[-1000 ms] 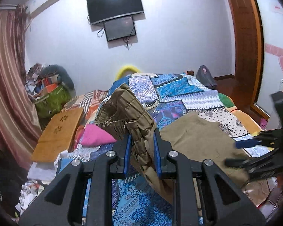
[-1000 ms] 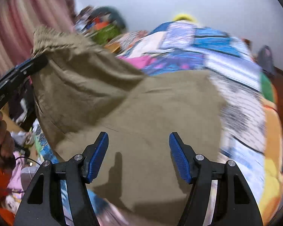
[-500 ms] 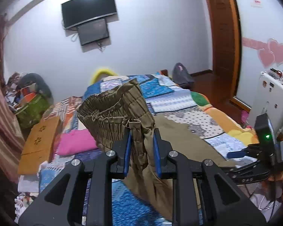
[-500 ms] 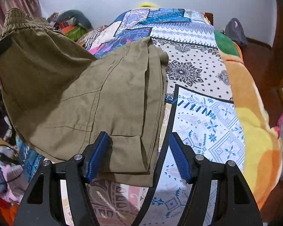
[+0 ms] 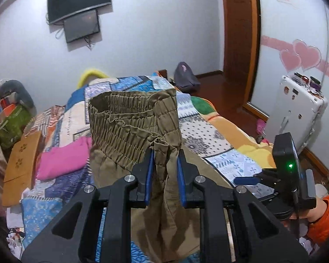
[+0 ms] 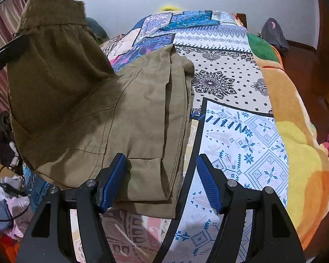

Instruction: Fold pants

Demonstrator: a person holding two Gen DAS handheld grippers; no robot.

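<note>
Olive-brown pants (image 6: 111, 100) lie on the patterned bedspread (image 6: 247, 135). Their legs are folded together and their hem is near my right gripper. My left gripper (image 5: 164, 166) is shut on the pants (image 5: 133, 118) at the elastic waistband and holds that end lifted above the bed. In the right wrist view the raised waistband is at the upper left. My right gripper (image 6: 161, 179) is open and empty, just above the leg hems, its left finger (image 6: 114, 179) over the cloth. It also shows at the right of the left wrist view (image 5: 247, 179).
A pink cloth (image 5: 61, 160) and a wooden board (image 5: 19, 164) lie on the bed's left side. A green bag (image 5: 13, 122) is at the far left. A white appliance (image 5: 296, 114) stands to the right. A dark backpack (image 6: 274, 32) sits on the floor beyond the bed.
My left gripper has lifted the waistband higher and swung right. My right gripper has drawn back from the middle of the pants to the leg hems, still open.
</note>
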